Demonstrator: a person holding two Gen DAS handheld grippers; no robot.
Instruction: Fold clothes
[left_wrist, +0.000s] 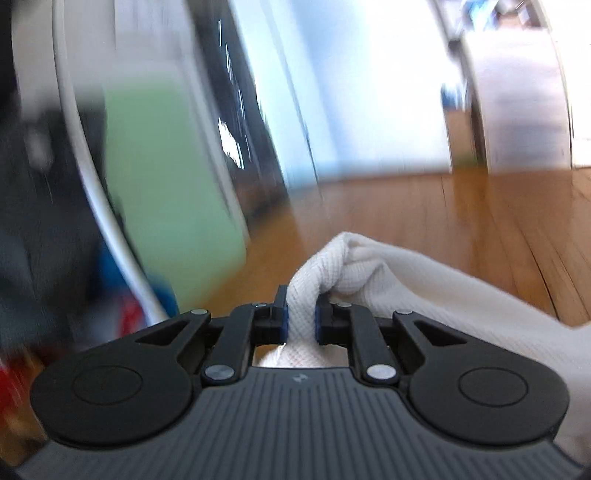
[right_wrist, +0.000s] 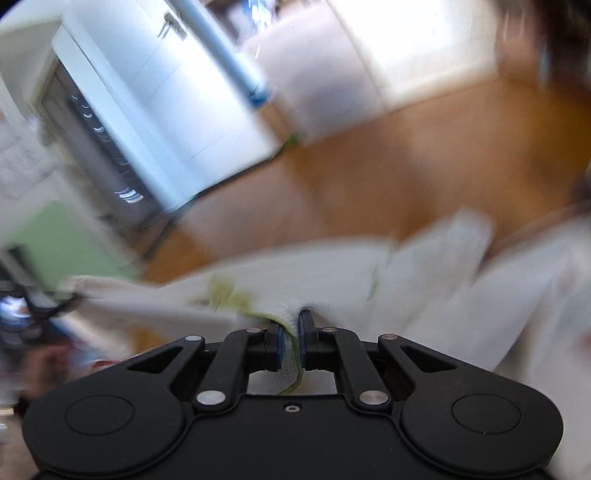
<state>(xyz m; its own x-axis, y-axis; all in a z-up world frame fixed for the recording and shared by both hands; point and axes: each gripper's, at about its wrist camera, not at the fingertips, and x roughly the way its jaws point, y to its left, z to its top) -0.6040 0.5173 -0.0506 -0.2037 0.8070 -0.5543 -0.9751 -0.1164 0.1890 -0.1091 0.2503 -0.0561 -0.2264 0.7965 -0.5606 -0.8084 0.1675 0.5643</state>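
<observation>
Both grippers clamped on the white waffle-weave cotton garment (left_wrist: 369, 280) — left gripper (left_wrist: 301, 317) on a bunched fold, right gripper (right_wrist: 291, 341) on a green-trimmed edge — holding it above the wooden floor (left_wrist: 424, 206), likely to spread it for folding.

Two black grippers, the left gripper (left_wrist: 301, 314) and the right gripper (right_wrist: 291, 338); one white garment (left_wrist: 424, 295); one green panel (left_wrist: 166, 192).

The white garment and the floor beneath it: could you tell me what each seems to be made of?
White garment: soft knit, likely cotton, matte; a fine waffle texture shows where it bunches. Floor: apparently wood or wood-look laminate, slightly glossy; orange-brown planks with dark seams.
</observation>
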